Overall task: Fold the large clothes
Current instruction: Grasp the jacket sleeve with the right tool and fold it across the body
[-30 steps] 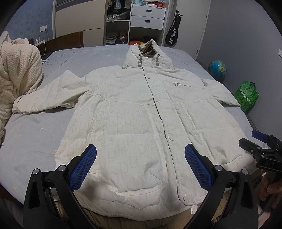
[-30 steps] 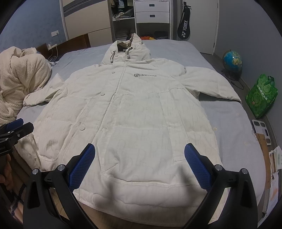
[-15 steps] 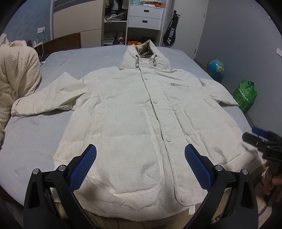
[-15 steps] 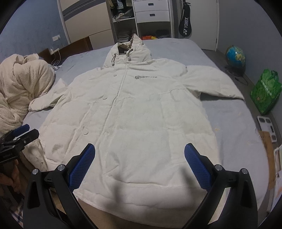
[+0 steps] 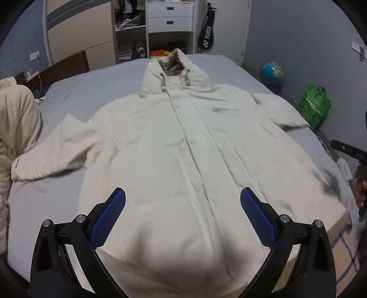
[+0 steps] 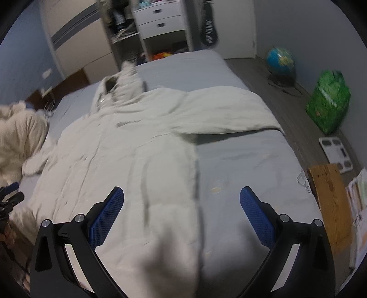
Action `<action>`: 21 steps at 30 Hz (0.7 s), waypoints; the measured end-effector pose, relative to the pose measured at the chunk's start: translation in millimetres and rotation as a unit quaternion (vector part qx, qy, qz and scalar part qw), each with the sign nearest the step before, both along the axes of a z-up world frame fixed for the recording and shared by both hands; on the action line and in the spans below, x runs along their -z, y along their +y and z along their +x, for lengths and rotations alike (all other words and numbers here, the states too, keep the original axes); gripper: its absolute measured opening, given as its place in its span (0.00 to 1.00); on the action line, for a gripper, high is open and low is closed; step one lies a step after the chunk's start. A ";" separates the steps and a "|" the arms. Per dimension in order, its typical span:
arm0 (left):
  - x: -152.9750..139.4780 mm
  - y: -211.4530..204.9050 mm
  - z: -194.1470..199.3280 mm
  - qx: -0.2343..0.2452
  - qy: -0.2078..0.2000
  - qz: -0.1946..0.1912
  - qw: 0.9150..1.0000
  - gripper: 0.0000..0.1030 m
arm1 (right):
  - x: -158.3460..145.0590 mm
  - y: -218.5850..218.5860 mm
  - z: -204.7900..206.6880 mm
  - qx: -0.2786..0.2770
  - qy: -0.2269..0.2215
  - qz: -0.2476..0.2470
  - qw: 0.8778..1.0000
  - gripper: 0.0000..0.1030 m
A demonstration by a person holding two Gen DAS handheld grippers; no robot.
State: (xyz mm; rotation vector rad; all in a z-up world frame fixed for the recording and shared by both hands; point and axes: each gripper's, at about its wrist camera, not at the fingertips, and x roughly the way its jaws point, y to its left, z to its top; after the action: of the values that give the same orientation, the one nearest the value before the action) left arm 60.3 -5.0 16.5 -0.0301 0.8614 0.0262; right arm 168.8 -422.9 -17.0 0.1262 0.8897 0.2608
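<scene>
A home bedroom. A wide bed (image 5: 68, 96) with a grey sheet fills the scene. At the far wall stand a wardrobe (image 5: 80, 34) and white drawers (image 5: 169, 16) beside open shelves of clothes. A globe (image 5: 272, 70) and green bag (image 5: 314, 107) sit on the floor, right.

Two claw-mounted views over the bed's (image 5: 57, 194) foot, headward, sharing the coat (image 5: 183, 160).

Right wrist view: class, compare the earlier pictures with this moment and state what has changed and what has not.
The right gripper has swung to its right: the coat's side edge and bare grey bed now lie between its jaws, where coat filled the gap before. Nothing was taken hold of. Both grippers stay open, and the coat stays spread flat, sleeves out.
</scene>
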 end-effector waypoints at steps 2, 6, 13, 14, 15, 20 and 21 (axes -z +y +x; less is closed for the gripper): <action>-3.5 12.9 14.3 -0.013 0.003 0.004 1.000 0.94 | 5.2 -17.5 13.7 0.013 0.008 0.017 1.000 0.94; -1.0 36.5 44.0 -0.038 0.014 0.024 0.999 0.94 | 14.7 -57.0 51.9 0.049 0.019 0.053 0.997 0.94; 23.7 72.7 90.6 -0.079 0.051 0.005 0.996 0.94 | 35.9 -115.6 117.1 0.126 0.044 0.155 0.979 0.94; 27.6 76.5 94.4 -0.083 0.056 -0.005 0.995 0.94 | 41.3 -123.7 126.8 0.138 0.051 0.174 0.974 0.93; 29.9 79.2 96.2 -0.085 0.058 -0.014 0.995 0.94 | 45.7 -128.8 135.1 0.146 0.056 0.190 0.969 0.93; 49.5 88.9 97.3 -0.106 0.065 -0.048 0.991 0.94 | 76.7 -158.1 170.0 0.196 0.083 0.278 0.937 0.84; 52.2 88.9 97.4 -0.107 0.064 -0.045 0.991 0.94 | 81.9 -160.6 174.6 0.201 0.088 0.288 0.932 0.82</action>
State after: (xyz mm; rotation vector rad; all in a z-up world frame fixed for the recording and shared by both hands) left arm 157.8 83.9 -35.8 -0.2069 0.9846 0.1934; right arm 343.4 -583.5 -98.9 0.8805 0.9208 0.1199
